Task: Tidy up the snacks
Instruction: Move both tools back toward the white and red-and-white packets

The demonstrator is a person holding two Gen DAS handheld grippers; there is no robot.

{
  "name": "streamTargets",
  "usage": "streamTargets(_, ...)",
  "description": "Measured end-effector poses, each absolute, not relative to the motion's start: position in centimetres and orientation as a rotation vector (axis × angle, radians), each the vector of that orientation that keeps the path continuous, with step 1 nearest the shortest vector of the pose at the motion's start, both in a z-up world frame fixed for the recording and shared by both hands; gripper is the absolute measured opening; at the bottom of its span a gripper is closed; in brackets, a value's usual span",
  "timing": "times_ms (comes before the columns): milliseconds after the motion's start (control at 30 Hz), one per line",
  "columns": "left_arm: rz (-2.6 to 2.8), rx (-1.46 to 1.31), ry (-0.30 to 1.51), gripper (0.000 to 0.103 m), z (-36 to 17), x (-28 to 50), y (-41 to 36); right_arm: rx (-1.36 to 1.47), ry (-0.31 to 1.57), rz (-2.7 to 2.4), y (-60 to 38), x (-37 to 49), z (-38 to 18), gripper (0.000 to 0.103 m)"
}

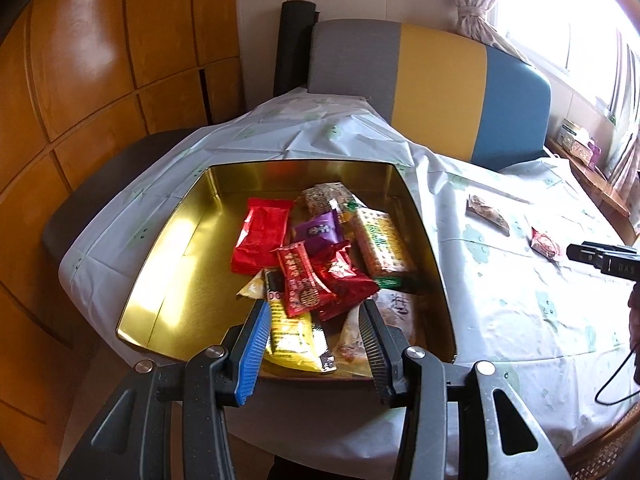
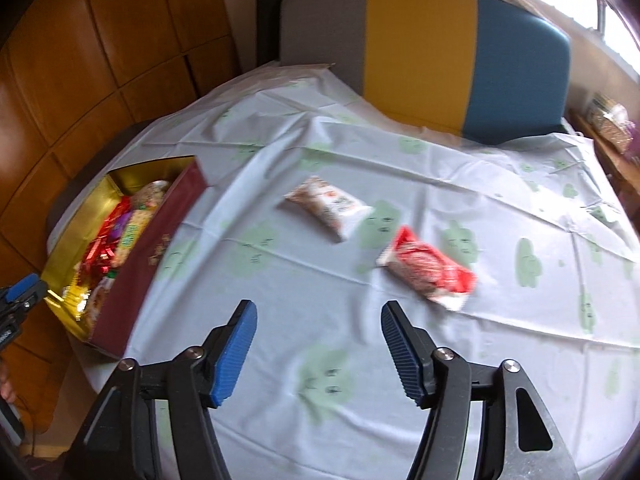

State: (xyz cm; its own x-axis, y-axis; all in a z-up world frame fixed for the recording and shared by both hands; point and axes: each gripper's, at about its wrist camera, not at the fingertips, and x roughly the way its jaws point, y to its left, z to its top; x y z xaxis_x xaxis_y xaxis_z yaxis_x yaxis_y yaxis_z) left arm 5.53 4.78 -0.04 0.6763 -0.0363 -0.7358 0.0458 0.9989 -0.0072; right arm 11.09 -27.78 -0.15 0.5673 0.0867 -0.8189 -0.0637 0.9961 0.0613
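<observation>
A gold-lined tin box (image 1: 180, 248) with dark red outer walls (image 2: 148, 248) sits on the table's left side, holding several snack packets: red (image 1: 262, 236), purple (image 1: 318, 232), green-and-white (image 1: 382, 240), yellow (image 1: 290, 332). My left gripper (image 1: 314, 312) is open and empty, over the box's near edge. Two packets lie loose on the cloth: a white-and-brown one (image 2: 326, 204) and a red-and-white one (image 2: 430, 268). My right gripper (image 2: 318, 316) is open and empty above the cloth, short of the red-and-white packet. It also shows at the right edge of the left wrist view (image 1: 600, 258).
The round table wears a white cloth with green prints (image 2: 320, 380). A grey, yellow and blue chair back (image 2: 424, 52) stands behind it. Wooden cabinets (image 1: 100, 60) fill the left. A window ledge with small items (image 1: 580, 144) runs along the right.
</observation>
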Motion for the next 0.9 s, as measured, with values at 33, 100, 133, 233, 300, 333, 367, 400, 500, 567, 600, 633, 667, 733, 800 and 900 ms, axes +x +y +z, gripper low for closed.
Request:
streamTargets(33,-0.050,0.016,0.827,0.046,0.0,5.6,4.5,0.028,0.964,0.071,-28.6,11.2,-0.2,0.072)
streamTargets(100,-0.059,0.026,0.826,0.046,0.2,5.7,4.0,0.036,0.967,0.031,-30.4,11.4,-0.5,0.075)
streamTargets(133,-0.065,0.033,0.826,0.046,0.2,5.8,3.7,0.042,0.972,0.009,-31.3,11.5,-0.7,0.077)
streamTargets(233,-0.080,0.051,0.831,0.046,0.3,6.0,2.7,0.078,0.988,-0.075,-34.3,11.6,-1.8,0.086)
streamTargets(300,-0.095,0.065,0.835,0.046,0.4,6.2,1.8,0.137,1.024,-0.142,-36.3,11.8,-2.7,0.089)
streamTargets(333,-0.101,0.071,0.836,0.046,0.4,6.2,1.5,0.155,1.056,-0.180,-37.1,12.1,-3.0,0.092)
streamTargets(367,-0.108,0.076,0.837,0.046,0.5,6.3,1.1,0.179,1.068,-0.210,-37.9,12.2,-3.2,0.092)
streamTargets(400,-0.116,0.080,0.839,0.046,0.5,6.4,0.7,0.204,1.066,-0.238,-38.6,12.3,-3.2,0.094)
streamTargets(500,-0.144,0.089,0.845,0.046,0.6,6.6,-0.5,0.248,1.030,-0.311,-40.0,11.9,-2.6,0.103)
streamTargets(567,-0.169,0.101,0.845,0.046,0.6,6.8,-1.6,0.265,0.992,-0.341,-40.6,11.6,-2.0,0.103)
streamTargets(600,-0.180,0.104,0.847,0.046,0.6,6.9,-2.0,0.274,0.988,-0.358,-40.9,11.5,-1.9,0.103)
streamTargets(633,-0.197,0.106,0.851,0.046,0.6,7.0,-2.6,0.278,0.998,-0.374,-41.2,11.5,-1.8,0.103)
streamTargets(667,-0.212,0.107,0.854,0.046,0.6,7.1,-3.1,0.281,1.009,-0.387,-41.4,11.5,-1.9,0.103)
streamTargets(733,-0.252,0.116,0.858,0.046,0.8,7.3,-4.4,0.299,1.023,-0.406,-41.8,11.6,-2.2,0.103)
streamTargets(800,-0.285,0.125,0.860,0.046,0.8,7.6,-5.6,0.330,1.029,-0.397,-42.1,11.5,-2.3,0.103)
streamTargets(900,-0.338,0.117,0.878,0.046,1.0,8.4,-7.5,0.362,1.026,-0.383,-42.3,11.5,-2.2,0.103)
